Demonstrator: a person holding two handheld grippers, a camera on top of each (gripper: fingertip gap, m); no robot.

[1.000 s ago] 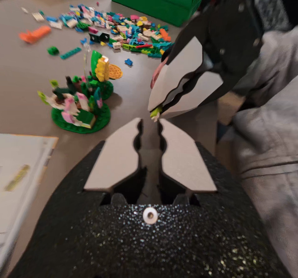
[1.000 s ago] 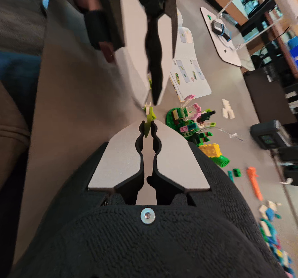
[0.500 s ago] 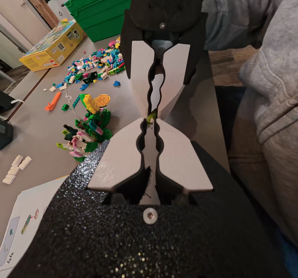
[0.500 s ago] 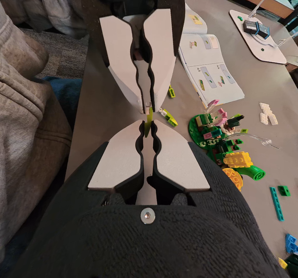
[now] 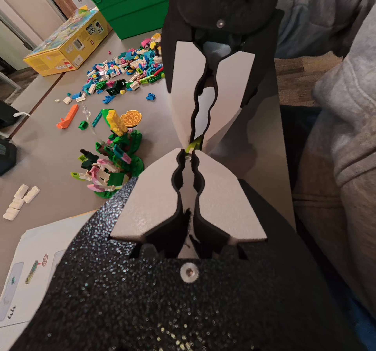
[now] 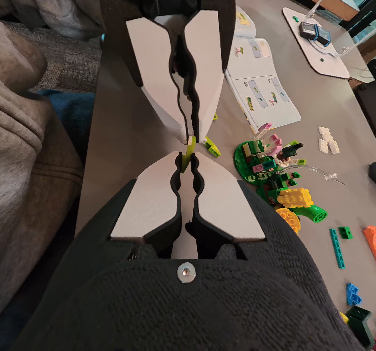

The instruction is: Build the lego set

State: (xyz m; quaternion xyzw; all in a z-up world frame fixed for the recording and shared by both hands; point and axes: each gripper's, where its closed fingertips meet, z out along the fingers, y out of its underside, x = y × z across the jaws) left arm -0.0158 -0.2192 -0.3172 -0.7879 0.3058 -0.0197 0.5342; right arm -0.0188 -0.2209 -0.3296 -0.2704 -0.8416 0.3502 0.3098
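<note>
Lime green plastic, a thin leaf (image 6: 187,159), sits pinched between the tips of the right gripper (image 6: 186,155), whose jaws are clenched on its lower end. The left gripper (image 5: 187,154) faces it tip to tip above the table (image 5: 50,158) edge, jaws closed on a small white piece (image 6: 190,140) that meets the top of the leaf. Both tools are held level over the table's near edge, just in front of the person's grey sleeves (image 5: 345,158), pointing straight at one another.

The left wrist view shows what the other does not: a loose pile (image 5: 126,70) of mixed bricks far back, a yellow box (image 5: 67,44) and green bins (image 5: 132,1) behind it, and an orange separator (image 5: 67,116) lying apart. The right wrist view alone shows the open booklet's (image 6: 262,89) pages, a white board (image 6: 317,46) with a small dark device on it, and two lime pieces (image 6: 212,148) lying on the table just beyond the left gripper's tips.

The model (image 6: 268,168) stands on green round plates to the side of the grippers, apart from them: pink and white petals, dark green stems, a yellow block beside an orange studded disc, and a clear curved rod sticking out. Four white bricks (image 6: 328,143) lie in a cluster beyond it.
</note>
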